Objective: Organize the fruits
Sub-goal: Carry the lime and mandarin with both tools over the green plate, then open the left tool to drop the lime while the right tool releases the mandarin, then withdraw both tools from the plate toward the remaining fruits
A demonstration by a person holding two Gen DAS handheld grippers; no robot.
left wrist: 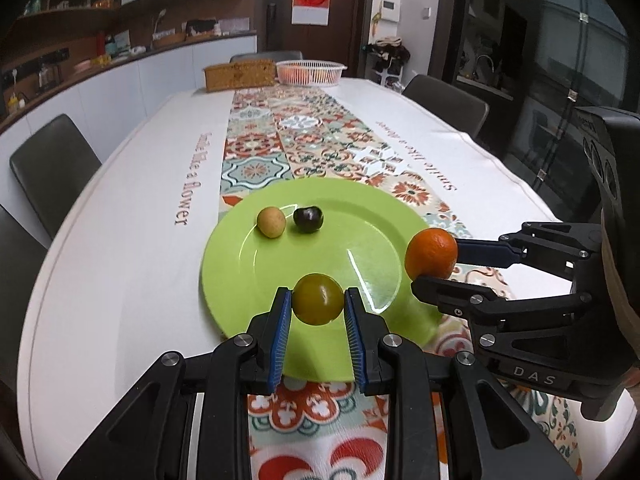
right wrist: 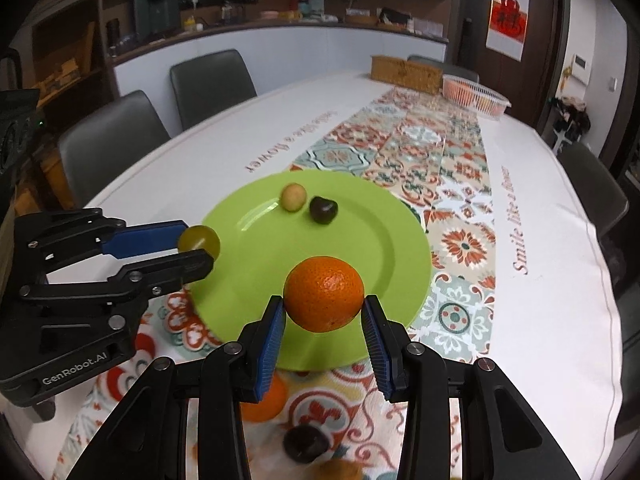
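A green plate (left wrist: 360,248) (right wrist: 376,240) lies on the table runner. On it sit a small tan fruit (left wrist: 271,221) (right wrist: 293,197) and a dark plum (left wrist: 307,219) (right wrist: 324,209). My left gripper (left wrist: 318,300) (right wrist: 200,246) is shut on an olive-green fruit (left wrist: 318,298) (right wrist: 199,242) above the plate's near-left rim. My right gripper (right wrist: 324,304) (left wrist: 432,260) is shut on an orange (right wrist: 324,294) (left wrist: 431,253) above the plate's near-right part. Under my right gripper lie another orange (right wrist: 266,398), a dark fruit (right wrist: 304,444) and a brownish fruit (right wrist: 340,470) on the runner.
A long white table (left wrist: 120,280) with a patterned runner (left wrist: 300,136). At its far end stand a woven box (left wrist: 239,75) (right wrist: 406,68) and a white basket (left wrist: 310,72) (right wrist: 474,94). Grey chairs (left wrist: 52,168) (right wrist: 212,84) stand around the table.
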